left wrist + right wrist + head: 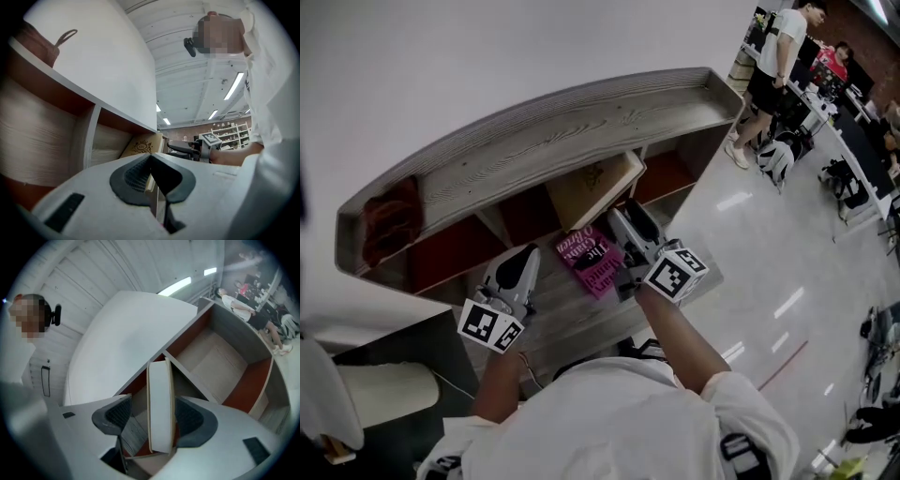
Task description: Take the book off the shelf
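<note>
While the right gripper [628, 223] is held at a middle compartment of the shelf [581, 122], its jaws are spread wide with the tan book [592, 187] between them. In the right gripper view, the white page edge of this book [158, 380] is seen upright between the two dark pads of the gripper [153, 401]. A clear gap is left at the left pad, and the right pad is close to the cover without visibly pressing on it, so nothing is clamped. The book is kept inside its red-backed compartment [220, 357], tilted rather than standing straight. In the left gripper view, a gold emblem is shown on its cover [140, 146], and the right gripper [194, 149] is seen just beside it.

The left gripper [525, 262] is held lower and further left, in front of the shelf. Its jaws are brought together at the tips [151, 159], and nothing is held between them.

A pink book [592, 261] is laid flat, printed cover up, on the wood-grain board in front of the compartments, between the two grippers. A reddish-brown bag [389, 220] is placed at the left end of the shelf, and its loop handle [65, 36] is visible in the left gripper view. People [778, 56] are seen standing well apart at the far right of the room.
</note>
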The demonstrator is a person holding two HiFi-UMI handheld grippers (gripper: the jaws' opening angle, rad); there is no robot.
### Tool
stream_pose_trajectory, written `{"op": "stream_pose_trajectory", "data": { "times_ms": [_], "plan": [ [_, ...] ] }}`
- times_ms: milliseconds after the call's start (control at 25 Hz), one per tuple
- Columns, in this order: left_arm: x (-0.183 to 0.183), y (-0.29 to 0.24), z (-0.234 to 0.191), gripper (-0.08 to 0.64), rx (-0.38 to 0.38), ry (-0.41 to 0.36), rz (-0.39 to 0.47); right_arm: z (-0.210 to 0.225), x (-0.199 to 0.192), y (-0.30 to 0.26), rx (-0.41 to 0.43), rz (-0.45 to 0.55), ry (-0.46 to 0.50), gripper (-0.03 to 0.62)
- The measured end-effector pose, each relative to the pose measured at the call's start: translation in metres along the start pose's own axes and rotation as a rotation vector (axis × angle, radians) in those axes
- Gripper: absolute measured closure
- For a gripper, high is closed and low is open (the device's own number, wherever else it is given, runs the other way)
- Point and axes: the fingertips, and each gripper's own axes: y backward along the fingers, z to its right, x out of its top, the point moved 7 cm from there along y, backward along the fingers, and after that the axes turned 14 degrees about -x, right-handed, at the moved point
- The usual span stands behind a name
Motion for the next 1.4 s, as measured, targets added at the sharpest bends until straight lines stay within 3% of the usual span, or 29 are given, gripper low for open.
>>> {"op": "stream_pose_trajectory", "data": {
  "times_ms": [120,360,960,1240,1400],
  "plan": [
    [-0.002,-0.002,0.001,0.546,-0.01,0.013,0.005,0.003,-0.002,-0.01,-0.019,0.0,-0.044,0.328],
    [-0.01,0.003,0.002,0.546,-0.006,0.042,-0.004,-0.001,-0.01,-0.029,-0.046,-0.012,0.001,0.311],
    [-0.012,0.028,-0.008,0.546,0.065,0.074,-0.005,-0.002,-0.014,-0.065,-0.082,-0.017,0.002,0.313],
    [-0.015,0.036,-0.015,0.546,0.138,0.06,-0.04,0.0,-0.015,-0.066,-0.102,-0.02,0.005,0.336],
    [-0.012,0.046,-0.021,0.546,0.308,0.008,-0.111,0.001,-0.015,-0.067,-0.099,-0.022,0.005,0.344]
  ]
}}
